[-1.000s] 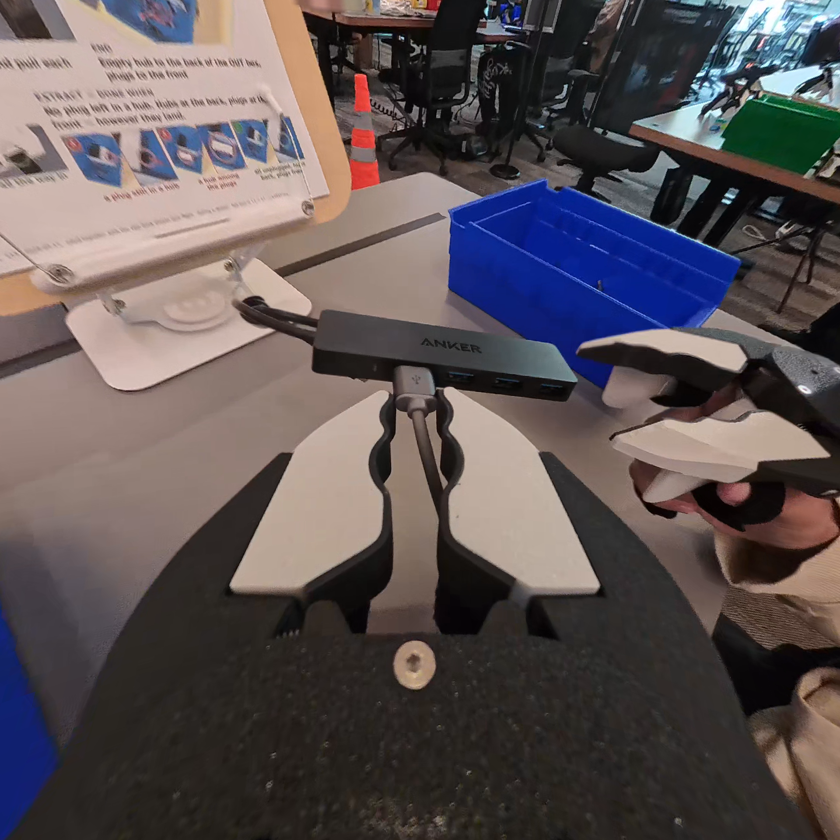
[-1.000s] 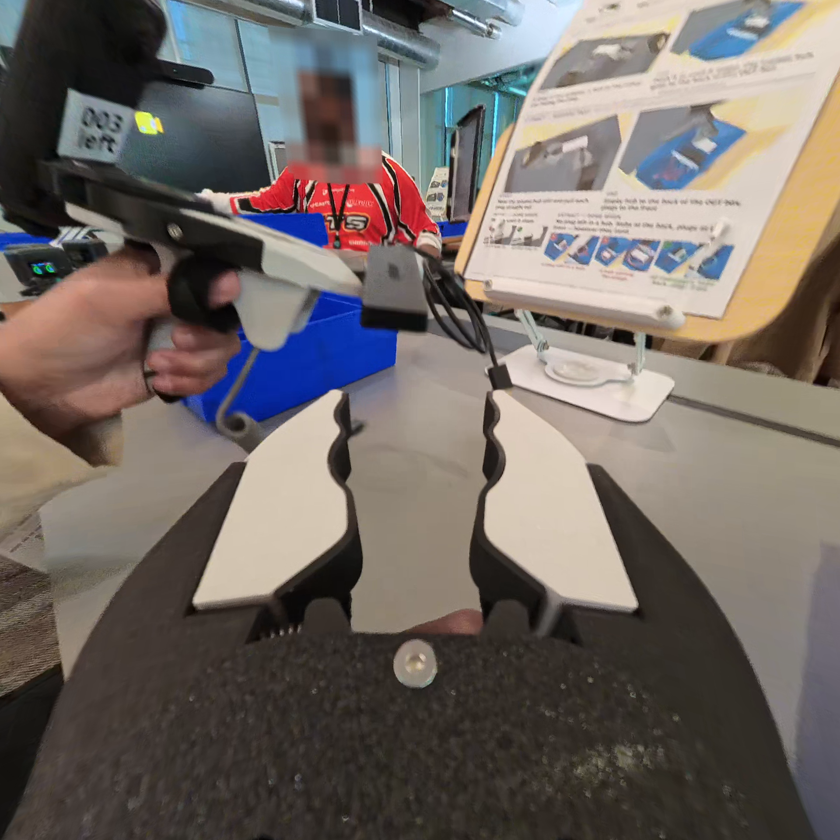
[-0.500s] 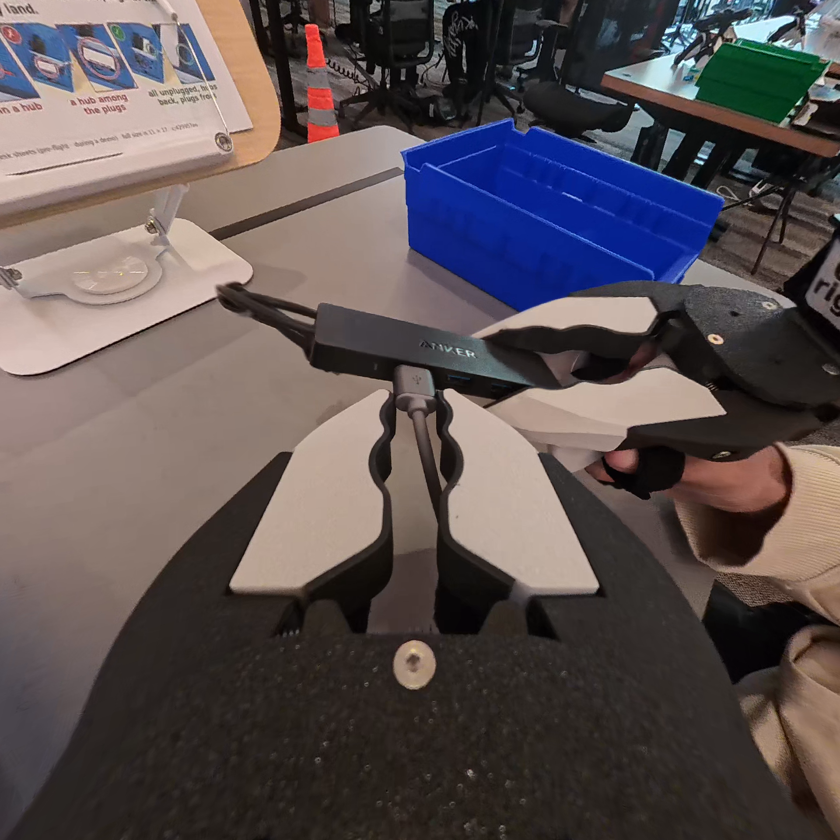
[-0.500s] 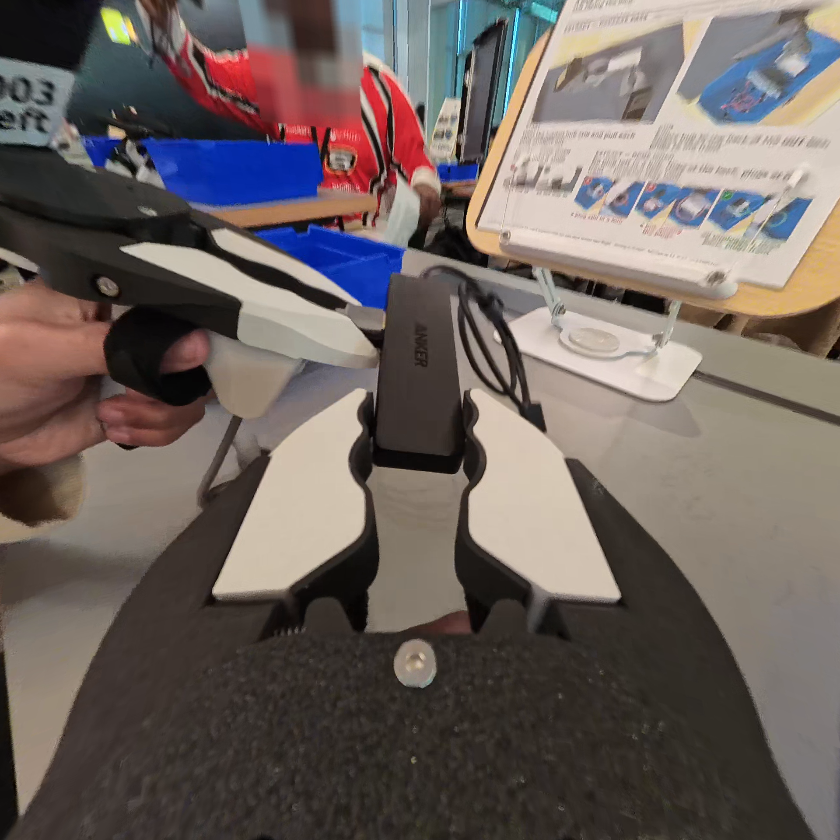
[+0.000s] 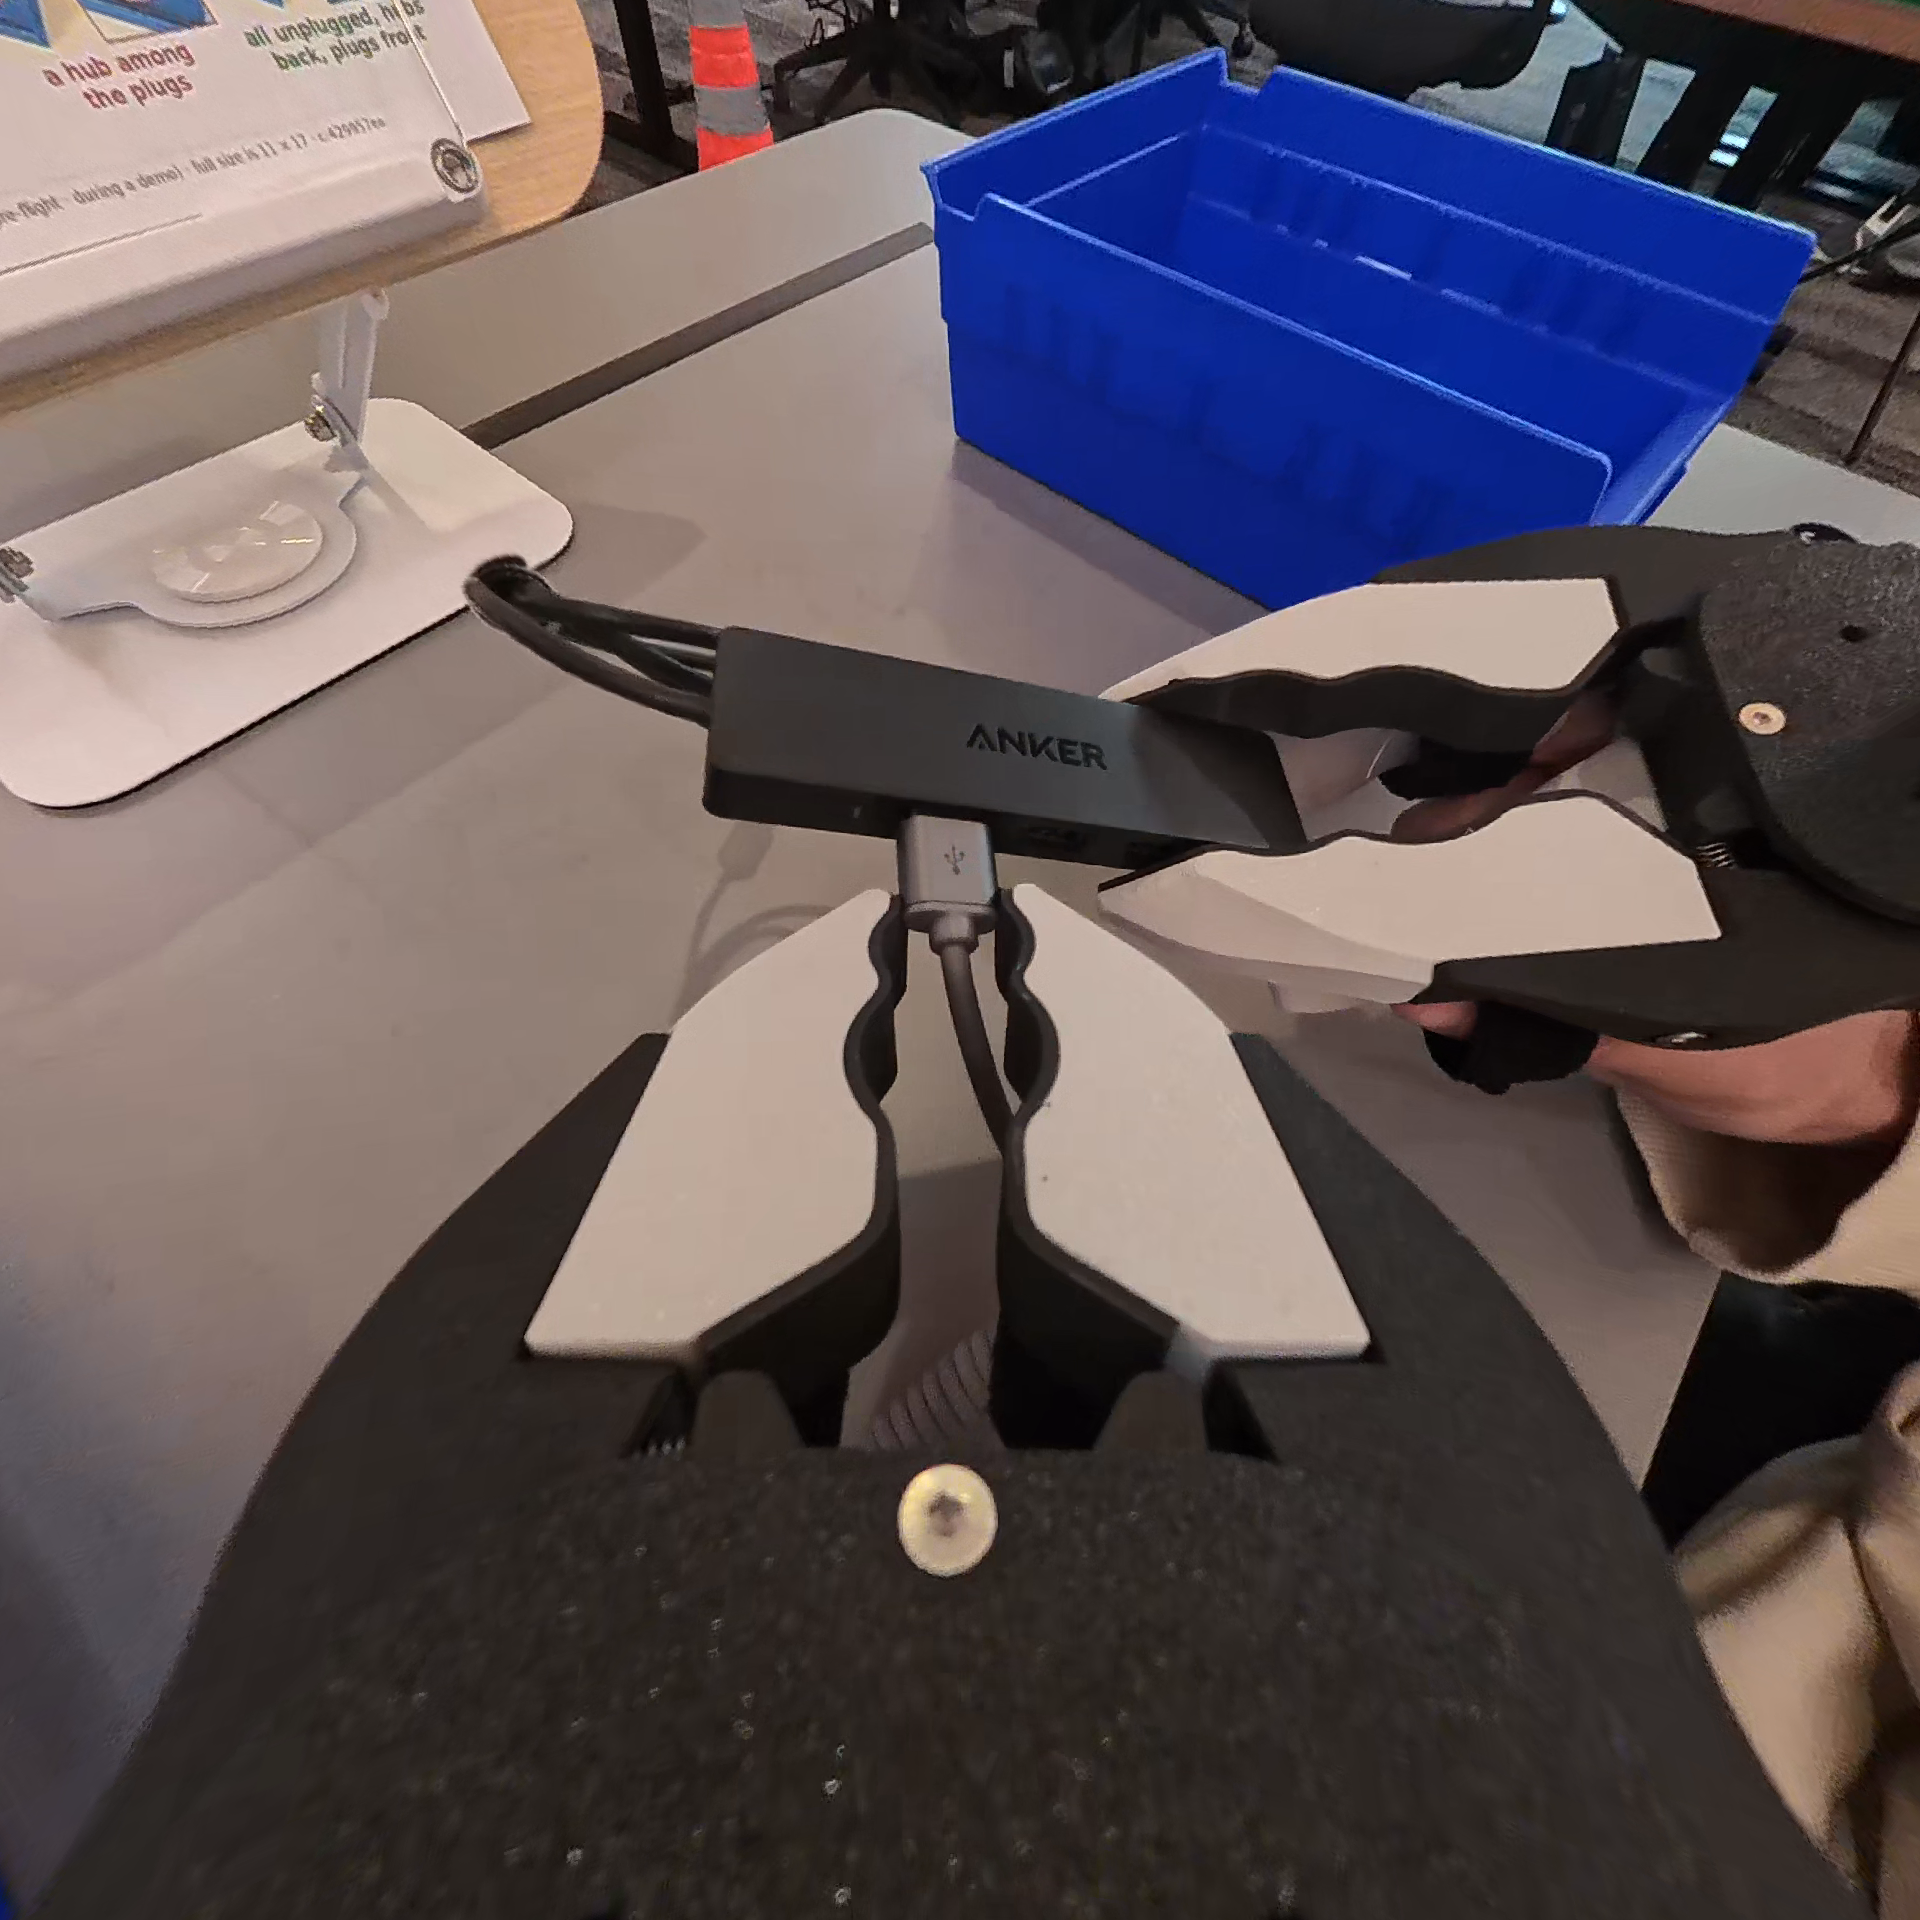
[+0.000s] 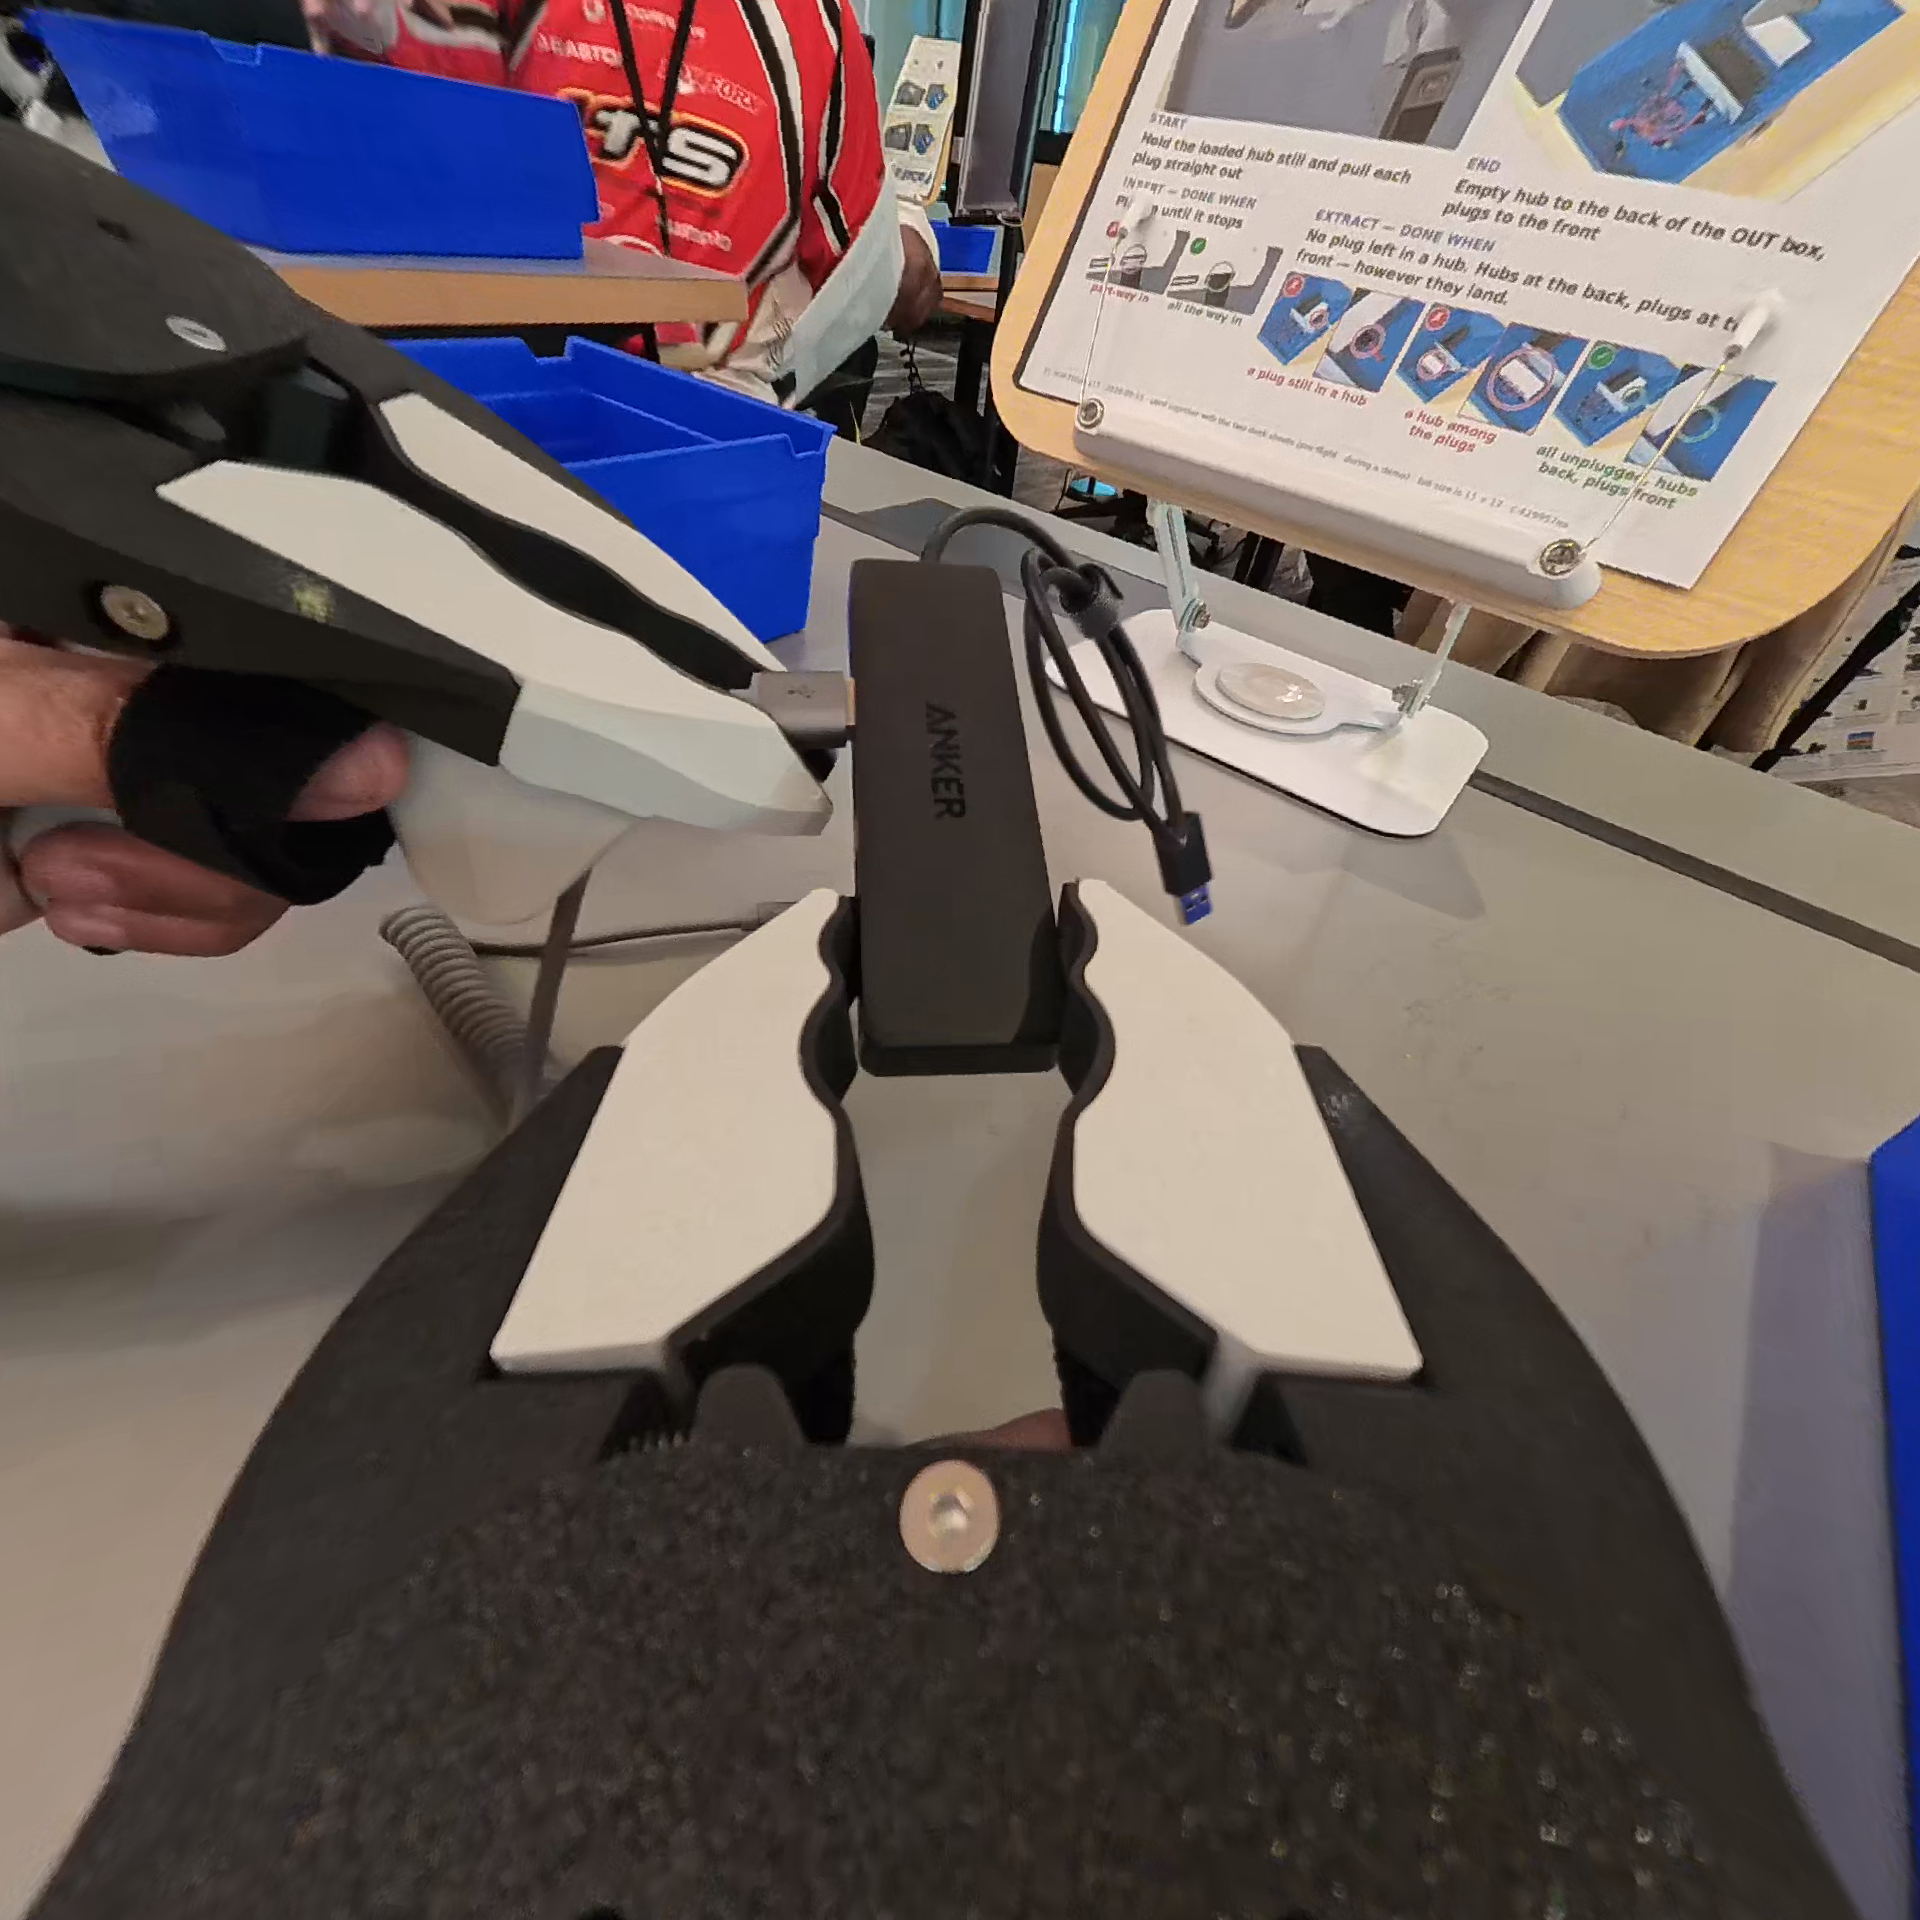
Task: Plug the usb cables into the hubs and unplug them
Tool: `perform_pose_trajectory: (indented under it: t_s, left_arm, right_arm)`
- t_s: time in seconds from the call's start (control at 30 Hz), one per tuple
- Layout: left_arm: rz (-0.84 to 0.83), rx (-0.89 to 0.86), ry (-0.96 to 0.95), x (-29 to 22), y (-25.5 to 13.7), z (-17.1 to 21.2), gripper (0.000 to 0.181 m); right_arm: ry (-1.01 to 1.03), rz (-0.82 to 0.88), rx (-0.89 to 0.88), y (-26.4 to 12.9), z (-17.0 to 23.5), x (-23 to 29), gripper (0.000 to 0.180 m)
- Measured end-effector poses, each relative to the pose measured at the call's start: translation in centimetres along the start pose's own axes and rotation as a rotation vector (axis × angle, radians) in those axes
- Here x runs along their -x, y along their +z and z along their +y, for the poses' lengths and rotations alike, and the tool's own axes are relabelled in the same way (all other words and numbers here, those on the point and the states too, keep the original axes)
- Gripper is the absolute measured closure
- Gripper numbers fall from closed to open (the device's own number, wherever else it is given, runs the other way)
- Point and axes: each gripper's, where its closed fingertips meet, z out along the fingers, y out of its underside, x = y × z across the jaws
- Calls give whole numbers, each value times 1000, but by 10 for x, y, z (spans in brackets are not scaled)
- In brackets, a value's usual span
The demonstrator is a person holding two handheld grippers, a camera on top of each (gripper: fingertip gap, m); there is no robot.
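Observation:
A black USB hub [image 5: 914,727] is held above the grey table. A grey USB plug [image 5: 943,868] sits in its first side port. My left gripper [image 5: 951,914] is shut on that plug, and the grey cable runs back between its fingers. My right gripper [image 6: 951,945] is shut on the hub's [image 6: 940,790] near end; in the left wrist view it [image 5: 1164,800] comes in from the right. In the right wrist view my left gripper [image 6: 800,727] comes in from the left with the plug [image 6: 795,696]. The hub's own black cable [image 6: 1091,675] hangs coiled, ending in a blue-tipped plug [image 6: 1190,873].
A blue bin [image 5: 1351,312] stands on the table behind the hub. A white stand [image 5: 260,540] carries an instruction board [image 6: 1455,260] at the back. Another blue bin [image 6: 644,457] and a person in a red shirt [image 6: 707,125] are beyond the table edge.
My right gripper has moved in from the side and shut on the hub's end. My left gripper stays shut on the plug. The hub sits a little lower, nearer the table.

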Motion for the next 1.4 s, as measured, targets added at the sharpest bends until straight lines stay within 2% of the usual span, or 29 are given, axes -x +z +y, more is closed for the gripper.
perform_pose_trajectory:
  t_s: [0.53, 0.97, 1.0, 1.03, 1.07, 1.1, 1.17, 1.23, 1.4]
  left_arm:
    - [-37, 54, 54, 4, -5, 8, 165]
    - [-166, 129, 231, 9, -5, 16, 165]
    - [-182, 151, 248, 11, -5, 19, 165]
    - [-208, 185, 280, 15, -9, 27, 165]
    - [-247, 183, 295, 22, -15, 30, 165]
    - [-239, 112, 239, 24, -20, 21, 166]
    - [-147, 52, 151, 12, -19, 4, 165]
    - [-193, 83, 206, 15, -14, 0, 165]
    - [-228, 97, 66, 38, -8, 38, 165]
  right_arm:
    - [-13, -29, 13, 5, 3, 4, 143]
    - [46, -68, 61, 9, 13, 5, 143]
    - [51, -54, 71, 11, 15, 2, 143]
    - [86, 77, 64, 8, 15, -27, 143]
    - [215, 99, 51, 1, 15, -61, 144]
    - [310, 76, 11, -7, 10, -83, 144]
    - [146, 80, 15, -12, 1, -76, 144]
    - [40, 74, 23, -11, -7, -58, 144]
    - [87, 61, -7, -19, -14, -61, 144]
